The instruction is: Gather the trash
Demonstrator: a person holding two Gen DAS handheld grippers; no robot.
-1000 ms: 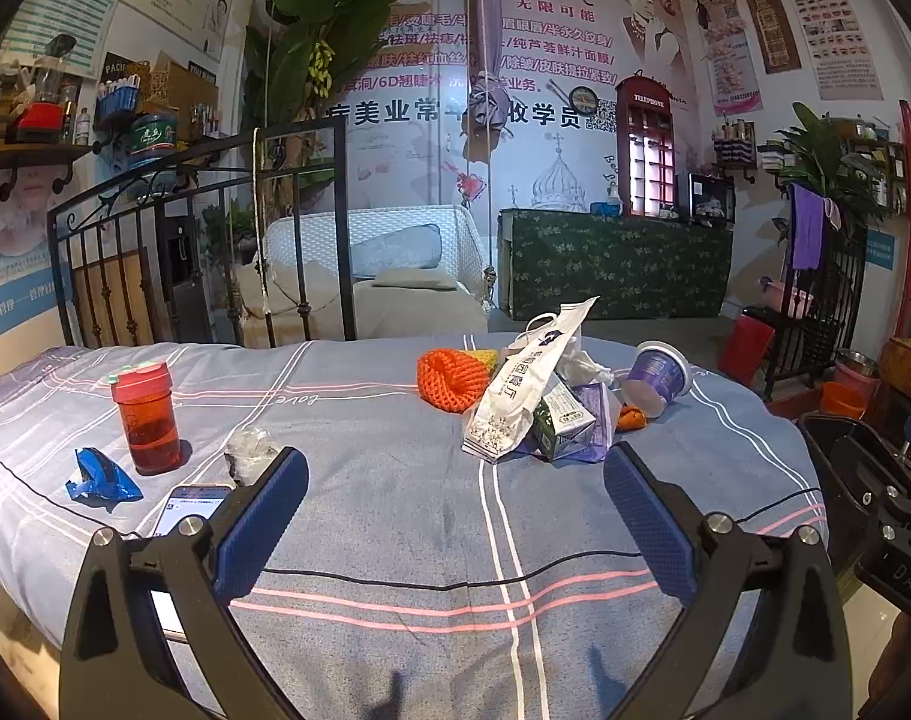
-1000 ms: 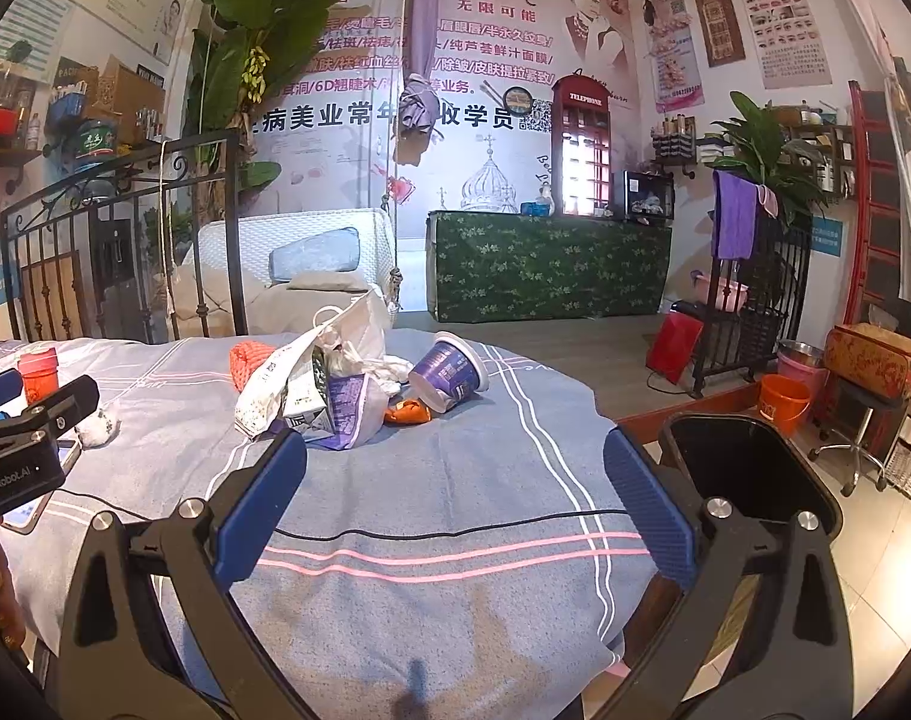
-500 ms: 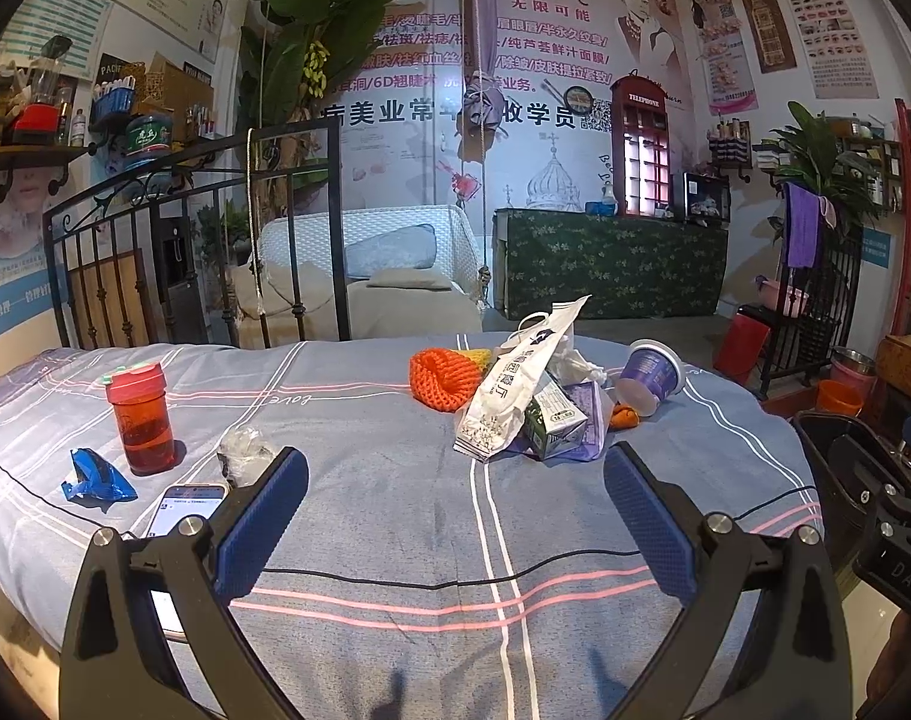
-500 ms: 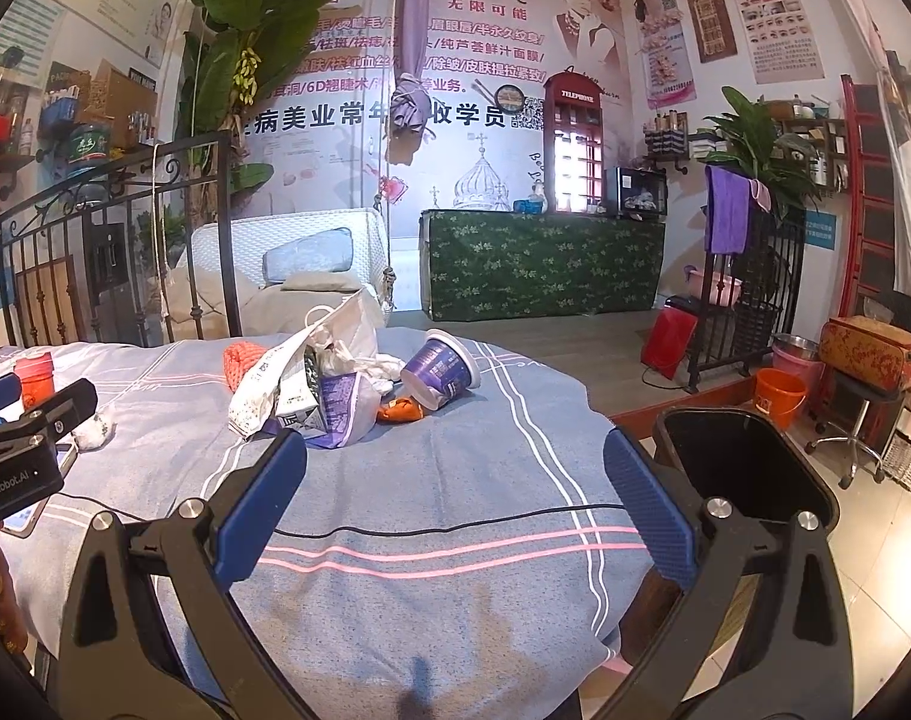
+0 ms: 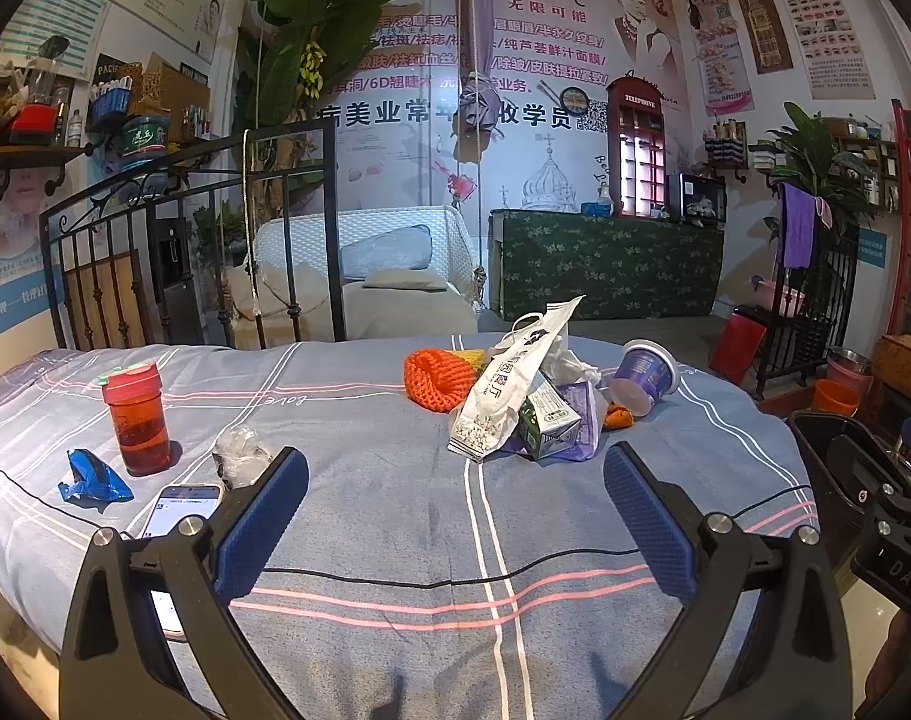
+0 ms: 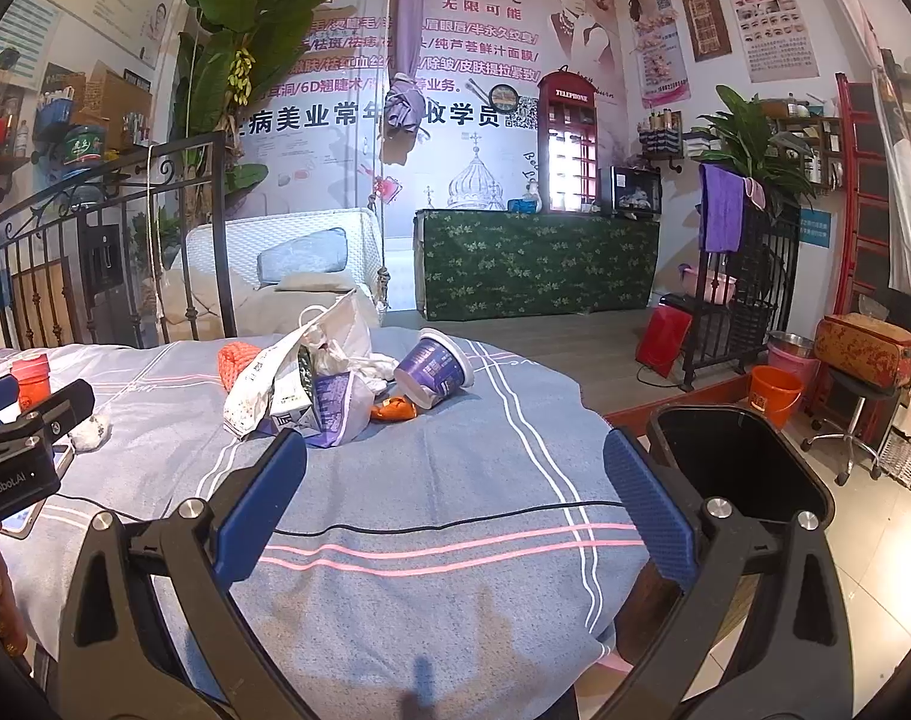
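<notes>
A heap of trash lies mid-bed: a white paper bag [image 5: 506, 381], a green carton [image 5: 548, 420], a purple wrapper [image 6: 335, 405], a tipped purple cup [image 5: 644, 373] and an orange scrap [image 6: 393, 408]. A blue wrapper [image 5: 92, 476] and crumpled clear plastic [image 5: 239, 456] lie at the left. My left gripper [image 5: 455, 510] is open over the bedspread, short of the heap, holding nothing. My right gripper [image 6: 455, 507] is open too, near the bed's right edge, with a black bin [image 6: 737, 462] beside its right finger.
An orange bottle [image 5: 136, 417] stands on the striped bedspread [image 5: 365, 432] with a phone [image 5: 182, 507] nearby and an orange knitted pouch [image 5: 437, 378] behind the heap. A black cable [image 5: 455, 579] crosses the bed. An iron headboard [image 5: 185, 240] rises at the left.
Both views shifted slightly: the heap drifted a little left and closer. Both grippers stayed open and nothing was taken hold of.
</notes>
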